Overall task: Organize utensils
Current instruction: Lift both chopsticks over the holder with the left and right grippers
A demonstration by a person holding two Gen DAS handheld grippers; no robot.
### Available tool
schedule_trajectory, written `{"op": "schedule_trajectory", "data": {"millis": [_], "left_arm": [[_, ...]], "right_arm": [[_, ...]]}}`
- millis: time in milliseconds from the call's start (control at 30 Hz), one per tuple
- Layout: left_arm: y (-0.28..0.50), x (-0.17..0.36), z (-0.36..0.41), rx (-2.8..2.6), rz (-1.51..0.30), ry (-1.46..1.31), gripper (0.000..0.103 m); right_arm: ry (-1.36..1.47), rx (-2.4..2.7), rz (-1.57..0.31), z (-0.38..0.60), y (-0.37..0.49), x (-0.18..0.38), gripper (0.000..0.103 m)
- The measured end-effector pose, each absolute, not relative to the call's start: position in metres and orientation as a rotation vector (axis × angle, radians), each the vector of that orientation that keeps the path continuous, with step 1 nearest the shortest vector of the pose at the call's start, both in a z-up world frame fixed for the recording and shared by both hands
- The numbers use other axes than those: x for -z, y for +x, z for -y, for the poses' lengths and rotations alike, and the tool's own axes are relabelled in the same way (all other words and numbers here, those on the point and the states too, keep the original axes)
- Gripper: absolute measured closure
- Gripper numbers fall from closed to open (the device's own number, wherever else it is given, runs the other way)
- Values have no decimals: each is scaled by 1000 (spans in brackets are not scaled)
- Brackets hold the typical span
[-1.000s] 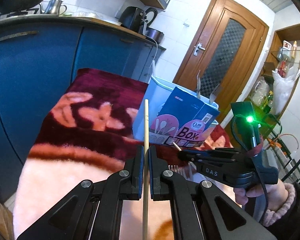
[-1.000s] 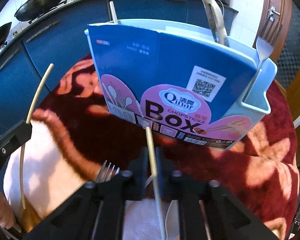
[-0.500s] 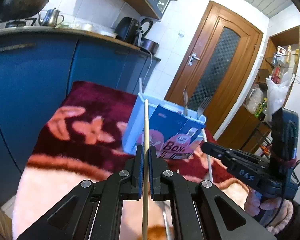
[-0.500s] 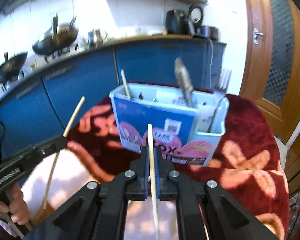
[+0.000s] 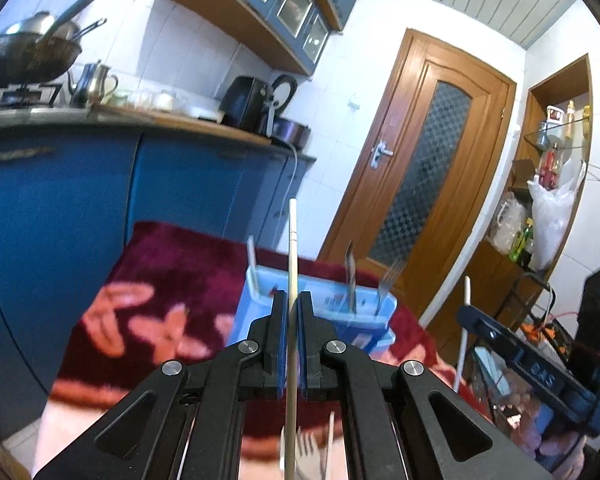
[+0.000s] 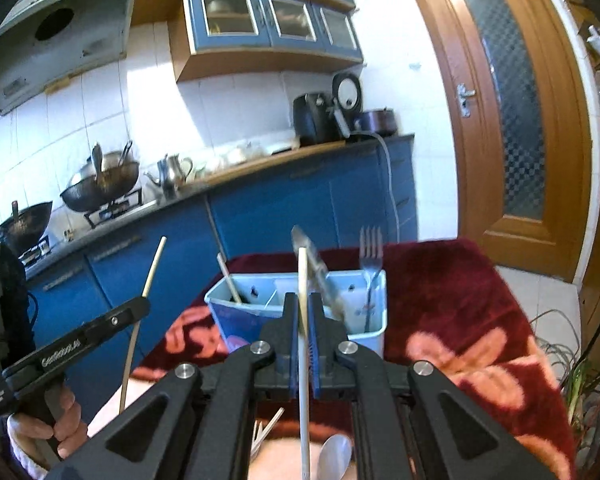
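Chopstick (image 5: 292, 264) between left gripper (image 5: 292, 312) fingers (image 5: 279, 320)

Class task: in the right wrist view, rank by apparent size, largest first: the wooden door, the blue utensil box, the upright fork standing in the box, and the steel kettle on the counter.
1. wooden door
2. blue utensil box
3. fork
4. steel kettle

Fork and kettle look close in size; the kettle sits much farther from the camera, so that pair is unsure.

Both tongs (image 5: 291, 300) (image 6: 304, 304) lifted their chopsticks (image 5: 291, 264) (image 6: 302, 276) above the box (image 6: 364, 330).
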State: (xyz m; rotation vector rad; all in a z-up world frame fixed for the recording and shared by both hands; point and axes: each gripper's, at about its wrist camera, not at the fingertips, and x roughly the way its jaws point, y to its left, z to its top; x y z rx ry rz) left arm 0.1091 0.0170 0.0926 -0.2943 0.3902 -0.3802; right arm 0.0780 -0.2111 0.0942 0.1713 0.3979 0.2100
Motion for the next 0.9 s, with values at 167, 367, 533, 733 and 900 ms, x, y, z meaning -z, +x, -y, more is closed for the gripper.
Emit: {"op": "schedule_trajectory", "data": {"millis": [167, 367, 533, 733, 900], "left_arm": [[129, -109, -7, 378, -332, -294, 99], [160, -127, -3, 347, -237, -306, 99], [183, -133, -3, 292, -153, -331, 99], [205, -124, 4, 242, -103, -357, 99], [219, -105, 13, 219, -114, -354, 99]], "right_arm": [[162, -197, -348, 218, 77, -105, 97], [170, -191, -319, 226, 83, -109, 97], [181, -182, -317, 233, 94, -105, 97], [174, -173, -313, 239, 110, -105, 97], [177, -163, -287, 244, 125, -112, 97]]}}
